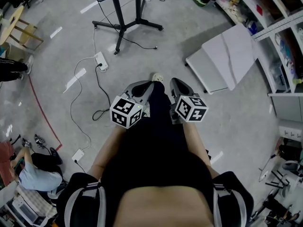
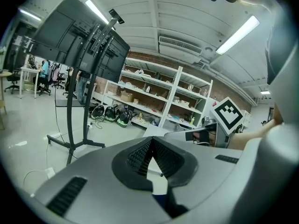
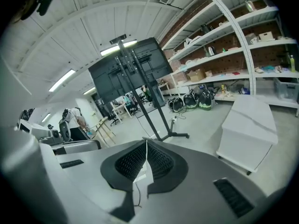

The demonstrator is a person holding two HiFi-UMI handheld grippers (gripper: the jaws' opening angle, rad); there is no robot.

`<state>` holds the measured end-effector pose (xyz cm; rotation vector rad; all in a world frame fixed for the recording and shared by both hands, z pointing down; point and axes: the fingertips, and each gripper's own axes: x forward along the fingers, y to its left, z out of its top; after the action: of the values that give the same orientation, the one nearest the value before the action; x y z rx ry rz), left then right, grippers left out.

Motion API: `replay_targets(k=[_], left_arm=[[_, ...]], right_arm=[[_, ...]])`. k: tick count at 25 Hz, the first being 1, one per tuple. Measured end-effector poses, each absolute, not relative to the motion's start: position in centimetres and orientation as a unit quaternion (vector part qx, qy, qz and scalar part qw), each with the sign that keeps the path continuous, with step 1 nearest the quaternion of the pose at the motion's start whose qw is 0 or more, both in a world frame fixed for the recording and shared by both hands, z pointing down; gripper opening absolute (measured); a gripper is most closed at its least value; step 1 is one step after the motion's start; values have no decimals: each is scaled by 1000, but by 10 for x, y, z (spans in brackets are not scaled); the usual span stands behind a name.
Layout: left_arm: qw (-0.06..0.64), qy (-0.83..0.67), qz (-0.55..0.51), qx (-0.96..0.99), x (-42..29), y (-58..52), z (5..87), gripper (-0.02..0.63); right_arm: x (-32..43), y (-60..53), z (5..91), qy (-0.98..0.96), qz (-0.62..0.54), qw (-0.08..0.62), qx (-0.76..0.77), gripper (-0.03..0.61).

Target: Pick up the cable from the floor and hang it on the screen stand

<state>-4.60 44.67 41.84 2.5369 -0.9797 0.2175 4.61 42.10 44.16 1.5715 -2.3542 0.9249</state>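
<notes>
Head view, open floor (image 1: 180, 51) ahead, screen stand (image 1: 124, 26) beyond, cable (image 1: 98, 82) left.

The screen stand (image 1: 117, 6) is cut off by the head view's top edge

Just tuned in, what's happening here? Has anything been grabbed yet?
Nothing has been grabbed yet. A person stands holding both tools out in front of them. The left gripper and the right gripper are both shut with nothing between their jaws. A black cable lies on the floor ahead and to the person's left, running from a white power strip. The screen stand is further ahead. The pickup has not begun.
</notes>
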Motion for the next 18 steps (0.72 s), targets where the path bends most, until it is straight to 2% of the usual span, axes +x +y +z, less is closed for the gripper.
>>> replay_targets(k=[18], left_arm=[[223,-359,79,903,-29,340,427,6]], right_arm=[[64,311,458,-781,337,94,517,25]])
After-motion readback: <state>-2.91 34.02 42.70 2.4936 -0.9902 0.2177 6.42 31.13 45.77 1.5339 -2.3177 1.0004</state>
